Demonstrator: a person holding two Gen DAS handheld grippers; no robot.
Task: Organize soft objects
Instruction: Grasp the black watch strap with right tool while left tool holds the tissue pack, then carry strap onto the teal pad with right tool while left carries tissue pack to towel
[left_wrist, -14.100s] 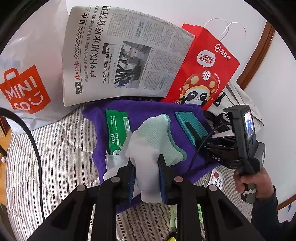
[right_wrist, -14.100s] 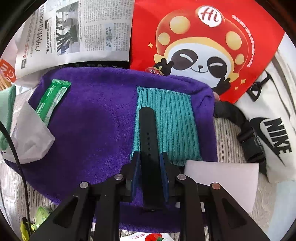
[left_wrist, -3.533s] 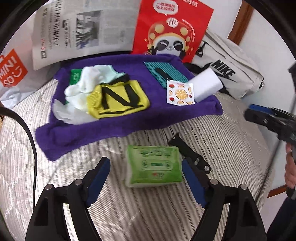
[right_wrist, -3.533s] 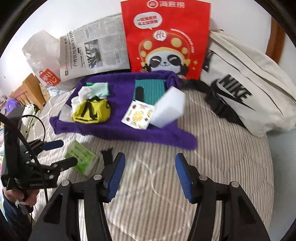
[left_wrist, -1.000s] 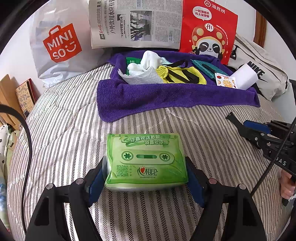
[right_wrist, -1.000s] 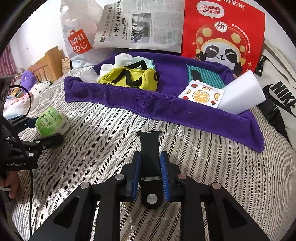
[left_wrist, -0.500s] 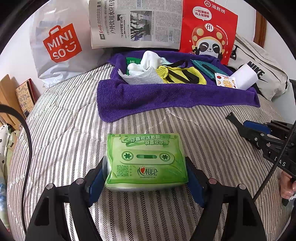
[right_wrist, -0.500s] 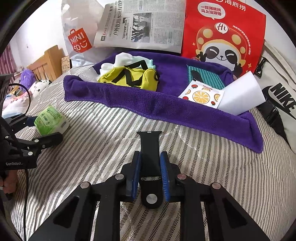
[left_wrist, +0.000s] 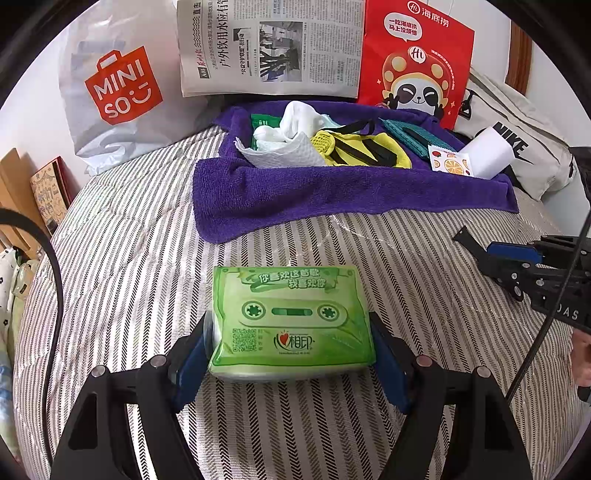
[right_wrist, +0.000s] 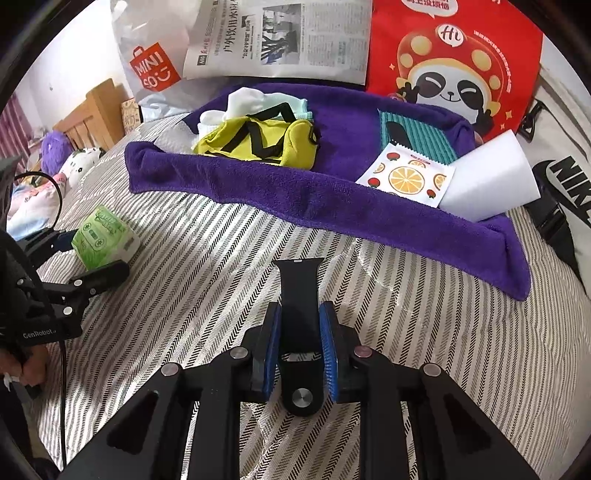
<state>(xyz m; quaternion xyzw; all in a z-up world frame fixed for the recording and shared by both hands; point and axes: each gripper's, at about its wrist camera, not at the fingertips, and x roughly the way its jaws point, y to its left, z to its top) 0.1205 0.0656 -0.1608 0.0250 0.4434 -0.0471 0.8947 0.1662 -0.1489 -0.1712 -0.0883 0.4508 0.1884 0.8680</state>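
Note:
My left gripper (left_wrist: 290, 345) is shut on a green tissue pack (left_wrist: 290, 319), held just above the striped bed; the pack also shows in the right wrist view (right_wrist: 103, 236). My right gripper (right_wrist: 299, 328) is shut on a black watch strap (right_wrist: 300, 295), seen at the right of the left wrist view (left_wrist: 467, 236). A purple towel (left_wrist: 332, 195) lies farther back with a white sock (left_wrist: 299, 118), a white tissue (left_wrist: 280, 155), a yellow pouch (left_wrist: 365, 147), a teal cloth (right_wrist: 424, 136), a fruit-print sachet (right_wrist: 406, 181) and a white sponge block (right_wrist: 491, 177).
Behind the towel stand a MINISO bag (left_wrist: 118, 88), a newspaper (left_wrist: 269, 48) and a red panda bag (left_wrist: 417, 62). A white Nike bag (left_wrist: 517, 144) lies at the right. Plush toys (right_wrist: 74, 162) and a wooden headboard (right_wrist: 92, 114) are at the left.
Nothing has visibly changed over the last second; 3.5 s ago both grippers were open, with the pack and strap lying on the bed.

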